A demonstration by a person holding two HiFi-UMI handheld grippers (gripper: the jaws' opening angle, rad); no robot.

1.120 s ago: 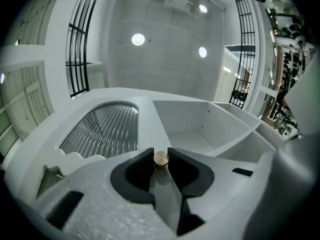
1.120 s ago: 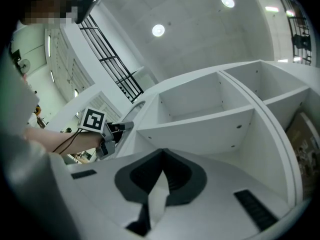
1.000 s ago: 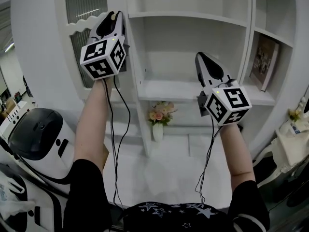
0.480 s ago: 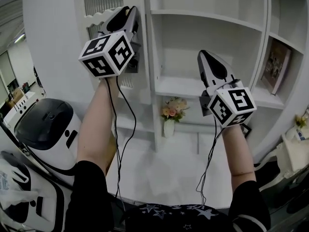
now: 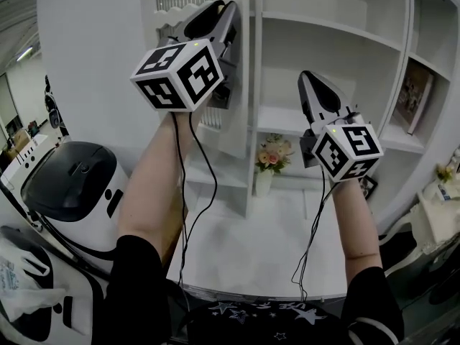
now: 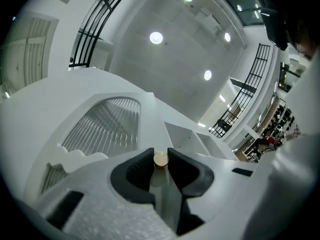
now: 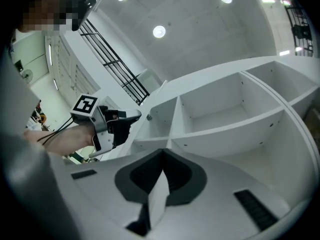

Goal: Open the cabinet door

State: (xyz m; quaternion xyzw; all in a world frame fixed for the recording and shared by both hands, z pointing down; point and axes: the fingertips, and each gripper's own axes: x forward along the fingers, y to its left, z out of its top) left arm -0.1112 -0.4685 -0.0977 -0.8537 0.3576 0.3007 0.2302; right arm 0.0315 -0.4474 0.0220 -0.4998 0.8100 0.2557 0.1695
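Brass knob (image 6: 160,159) is pinched by the left gripper (image 6: 161,153), jaws nearly closed on it; cabinet door (image 5: 236,131) stands partly out from the shelves (image 5: 327,31). Pull step looks in hand; next move calls for a firm pinch and a wider swing. Right gripper (image 7: 162,156) closed, empty.

two grippers — left gripper (image 5: 224,13) and right gripper (image 5: 310,81); one cabinet door (image 6: 105,129) with one round knob (image 6: 160,159); one vase of flowers (image 5: 269,162); one book (image 5: 412,99) on a shelf — and one white machine (image 5: 72,185).
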